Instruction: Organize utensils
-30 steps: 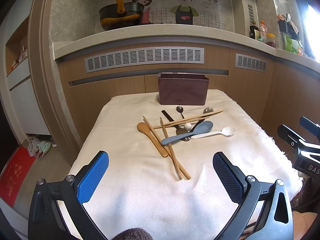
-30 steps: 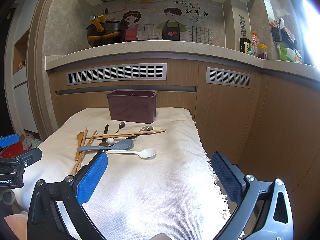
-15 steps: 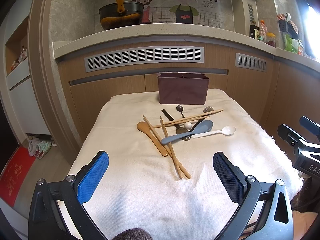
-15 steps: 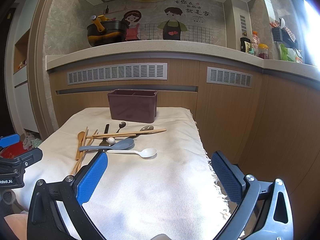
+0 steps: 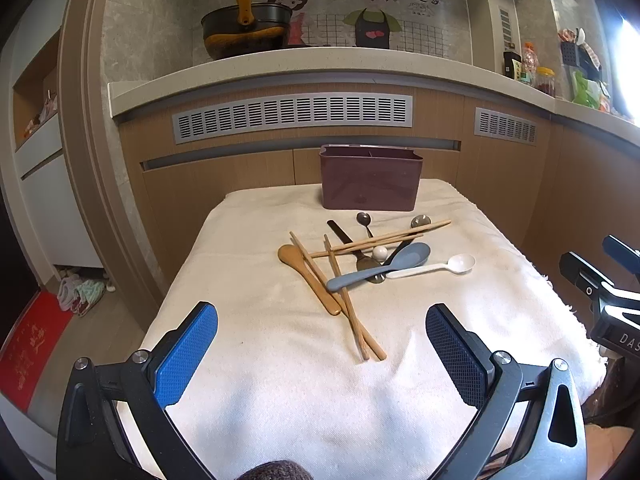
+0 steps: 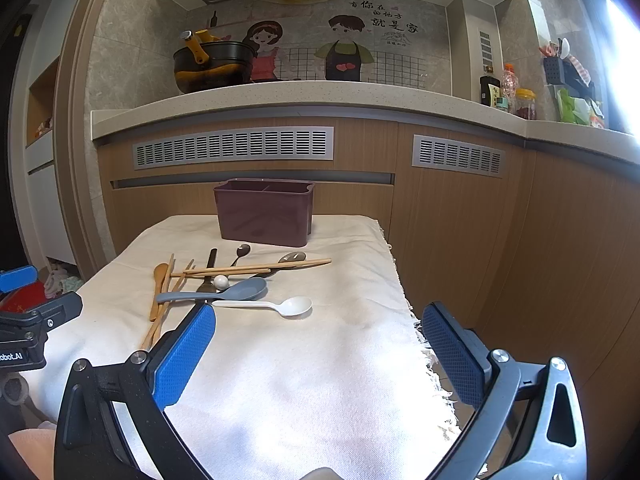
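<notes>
Utensils (image 5: pixel 372 264) lie in a crossed heap on the cloth (image 5: pixel 280 380) just in front of the holder (image 5: pixel 370 178), both the left gripper (image 5: pixel 322 354) and right gripper (image 6: pixel 318 354) hovering nearside, jaws wide, empty.

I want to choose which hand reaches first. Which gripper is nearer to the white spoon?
Right. The right gripper hangs just short of the white spoon; the left gripper is farther back and off to its left.
</notes>
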Motion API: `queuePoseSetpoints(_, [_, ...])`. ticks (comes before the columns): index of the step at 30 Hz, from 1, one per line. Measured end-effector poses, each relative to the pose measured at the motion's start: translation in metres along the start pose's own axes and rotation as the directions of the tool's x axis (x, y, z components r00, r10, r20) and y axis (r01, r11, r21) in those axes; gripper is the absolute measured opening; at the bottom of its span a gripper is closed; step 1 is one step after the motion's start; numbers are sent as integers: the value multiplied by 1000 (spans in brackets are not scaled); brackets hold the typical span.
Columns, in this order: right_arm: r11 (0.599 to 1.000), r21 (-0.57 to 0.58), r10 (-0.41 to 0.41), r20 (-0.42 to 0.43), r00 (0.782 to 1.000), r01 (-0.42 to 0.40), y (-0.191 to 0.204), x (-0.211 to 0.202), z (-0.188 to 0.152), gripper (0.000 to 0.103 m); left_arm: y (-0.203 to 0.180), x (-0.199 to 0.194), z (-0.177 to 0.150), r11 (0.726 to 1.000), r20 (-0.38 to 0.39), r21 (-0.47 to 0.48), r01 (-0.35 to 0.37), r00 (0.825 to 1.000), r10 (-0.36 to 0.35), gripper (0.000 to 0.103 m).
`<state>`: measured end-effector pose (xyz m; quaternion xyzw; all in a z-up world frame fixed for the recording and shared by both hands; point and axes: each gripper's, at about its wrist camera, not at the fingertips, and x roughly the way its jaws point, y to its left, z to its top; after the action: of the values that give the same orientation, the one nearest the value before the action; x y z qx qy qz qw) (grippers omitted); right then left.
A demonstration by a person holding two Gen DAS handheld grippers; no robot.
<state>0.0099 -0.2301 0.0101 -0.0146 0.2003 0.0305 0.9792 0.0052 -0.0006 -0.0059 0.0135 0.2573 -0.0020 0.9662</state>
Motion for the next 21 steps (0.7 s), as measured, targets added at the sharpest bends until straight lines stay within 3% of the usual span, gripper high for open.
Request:
queuePoseSetpoints(10, [1000, -2, -19, -17, 1000, 19, -6, 12, 8, 103, 0, 11, 15, 1000, -15, 14, 2, 1000, -2, 103])
queuePoseSetpoints(21, [998, -57, 12, -13, 1000, -13, -1, 57, 57, 103, 4, 54, 66, 999, -7, 40, -14, 1000, 15, 103])
